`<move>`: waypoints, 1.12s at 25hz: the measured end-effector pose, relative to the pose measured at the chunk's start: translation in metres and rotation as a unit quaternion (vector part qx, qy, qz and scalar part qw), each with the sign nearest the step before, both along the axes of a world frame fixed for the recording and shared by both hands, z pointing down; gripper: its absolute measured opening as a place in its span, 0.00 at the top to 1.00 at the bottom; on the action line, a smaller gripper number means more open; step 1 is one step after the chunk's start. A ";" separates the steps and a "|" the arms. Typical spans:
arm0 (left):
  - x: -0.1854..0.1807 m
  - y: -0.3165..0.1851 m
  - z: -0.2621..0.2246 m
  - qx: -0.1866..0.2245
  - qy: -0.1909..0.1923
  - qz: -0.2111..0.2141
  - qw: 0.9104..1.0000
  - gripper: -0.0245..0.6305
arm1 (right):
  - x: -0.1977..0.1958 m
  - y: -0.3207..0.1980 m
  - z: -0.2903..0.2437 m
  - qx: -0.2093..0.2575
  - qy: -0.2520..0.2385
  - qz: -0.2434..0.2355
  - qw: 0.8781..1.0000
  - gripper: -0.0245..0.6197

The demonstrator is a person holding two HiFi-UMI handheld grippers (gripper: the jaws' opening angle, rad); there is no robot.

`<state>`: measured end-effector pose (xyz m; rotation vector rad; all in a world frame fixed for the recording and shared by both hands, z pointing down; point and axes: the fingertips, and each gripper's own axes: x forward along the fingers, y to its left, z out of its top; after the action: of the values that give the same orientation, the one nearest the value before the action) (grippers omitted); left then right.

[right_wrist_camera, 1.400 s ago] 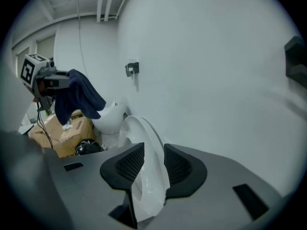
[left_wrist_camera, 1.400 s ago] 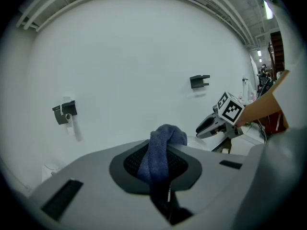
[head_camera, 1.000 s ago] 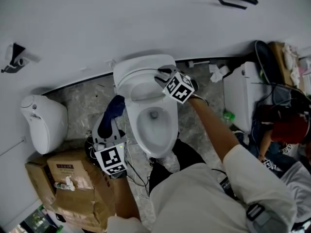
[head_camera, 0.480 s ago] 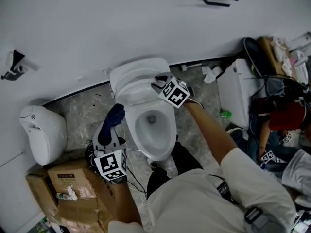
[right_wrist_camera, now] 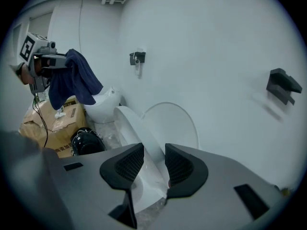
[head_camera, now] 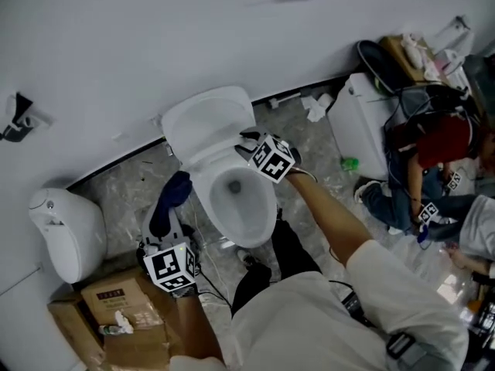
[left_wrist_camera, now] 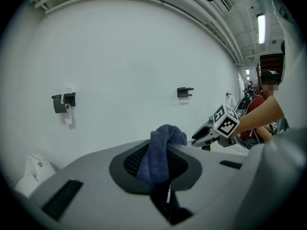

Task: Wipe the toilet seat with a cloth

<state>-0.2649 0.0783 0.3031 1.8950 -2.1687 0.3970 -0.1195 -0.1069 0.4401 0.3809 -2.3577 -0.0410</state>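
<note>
The white toilet (head_camera: 246,207) stands against the wall with its lid (head_camera: 205,118) up. My right gripper (head_camera: 246,141) reaches over the bowl's back. Its jaws are closed on the edge of the half-raised toilet seat (right_wrist_camera: 139,138), which passes tilted between the pads (right_wrist_camera: 180,166) in front of the lid (right_wrist_camera: 175,121). My left gripper (head_camera: 164,224) hovers left of the bowl, shut on a dark blue cloth (head_camera: 172,201) that flops over its tips. The cloth (left_wrist_camera: 160,150) hangs between the left jaws, with the right gripper (left_wrist_camera: 211,132) beyond it.
A white fixture (head_camera: 66,222) and cardboard boxes (head_camera: 124,315) stand on the floor at the left, with a black round object (right_wrist_camera: 86,140) beside them. At the right are a white tank (head_camera: 360,118), cables and a seated person (head_camera: 433,149).
My right gripper has come away from the raised lid toward the front of the bowl, bringing the seat with it. The left gripper with the cloth has shifted slightly. The whole view has swung.
</note>
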 end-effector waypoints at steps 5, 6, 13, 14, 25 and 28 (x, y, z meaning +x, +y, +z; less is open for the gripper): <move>0.003 0.017 0.004 0.001 0.000 0.023 1.000 0.91 | 0.020 0.034 -0.001 0.032 -0.001 -0.002 0.999 0.73; 0.004 0.021 0.006 -0.001 -0.001 0.028 1.000 0.91 | 0.024 0.043 0.002 0.032 -0.001 -0.003 0.999 0.72; 0.019 0.031 0.022 -0.017 0.010 0.049 0.999 0.91 | 0.057 0.113 0.026 0.007 0.048 -0.073 0.996 0.68; 0.021 0.029 0.025 -0.016 0.014 0.049 0.999 0.91 | 0.062 0.119 0.028 0.010 0.059 -0.090 0.994 0.68; 0.039 0.030 0.080 -0.047 0.035 0.056 0.997 0.91 | 0.104 0.201 0.080 -0.088 0.102 -0.188 0.973 0.64; 0.042 0.029 0.096 -0.055 0.040 0.055 0.996 0.91 | 0.110 0.214 0.094 -0.107 0.107 -0.192 0.970 0.64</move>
<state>-0.2224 0.1075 0.3988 1.9410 -1.9566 0.4426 -0.0091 0.1068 0.5337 -0.1794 -2.1616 -0.0098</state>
